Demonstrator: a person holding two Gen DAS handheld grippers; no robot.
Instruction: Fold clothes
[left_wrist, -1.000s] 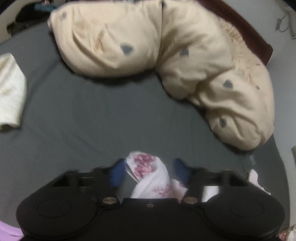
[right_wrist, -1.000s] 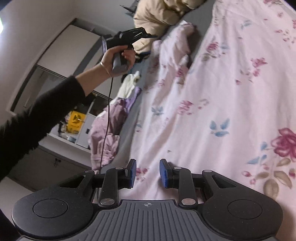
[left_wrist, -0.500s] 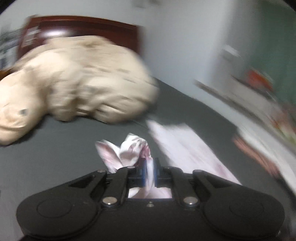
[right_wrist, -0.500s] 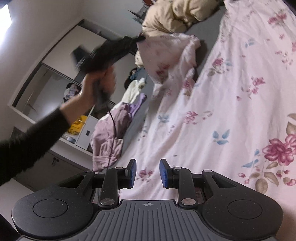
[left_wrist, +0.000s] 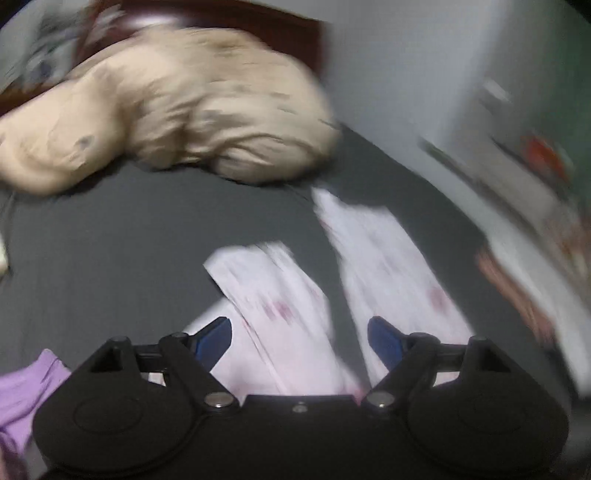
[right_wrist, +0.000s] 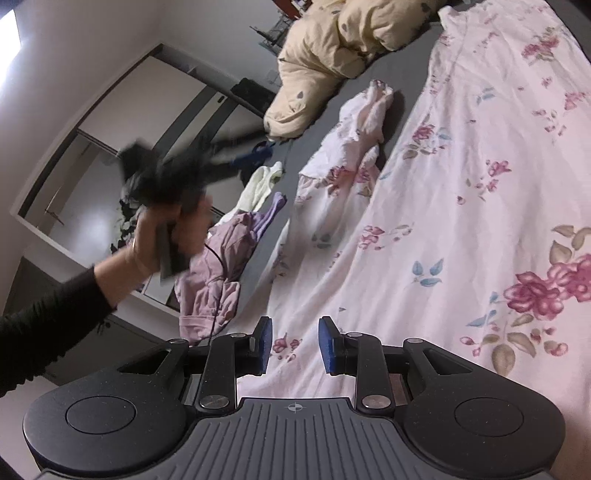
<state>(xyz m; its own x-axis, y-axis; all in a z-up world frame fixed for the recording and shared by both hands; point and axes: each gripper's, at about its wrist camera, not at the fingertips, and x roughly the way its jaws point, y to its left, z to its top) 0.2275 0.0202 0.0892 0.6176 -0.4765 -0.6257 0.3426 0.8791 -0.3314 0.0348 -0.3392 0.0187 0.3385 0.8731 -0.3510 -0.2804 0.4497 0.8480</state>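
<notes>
A pale pink garment with a flower print (right_wrist: 461, 184) lies spread over the grey bed. Its crumpled sleeve (right_wrist: 354, 133) rests on the sheet beside the body of the garment. In the blurred left wrist view my left gripper (left_wrist: 297, 325) hovers over that sleeve (left_wrist: 280, 295). Its jaws are opening wide, and the cloth lies between them but the pads do not press on it. In the right wrist view a hand in a black sleeve holds the blurred left gripper (right_wrist: 255, 153) up at the left. My right gripper (right_wrist: 295, 343) is low over the garment's near edge, jaws a little apart, with cloth showing in the gap.
A bulky beige duvet (left_wrist: 184, 110) lies at the head of the bed against a dark wooden headboard (left_wrist: 258, 26). A purple garment (right_wrist: 221, 266) and a cream one (right_wrist: 258, 184) sit at the bed's left edge. A wardrobe (right_wrist: 110, 147) stands beyond.
The left gripper lifted the floral sleeve, swung it over, then opened and let it go; the sleeve now lies on the bed. The right gripper has stayed as it was.
</notes>
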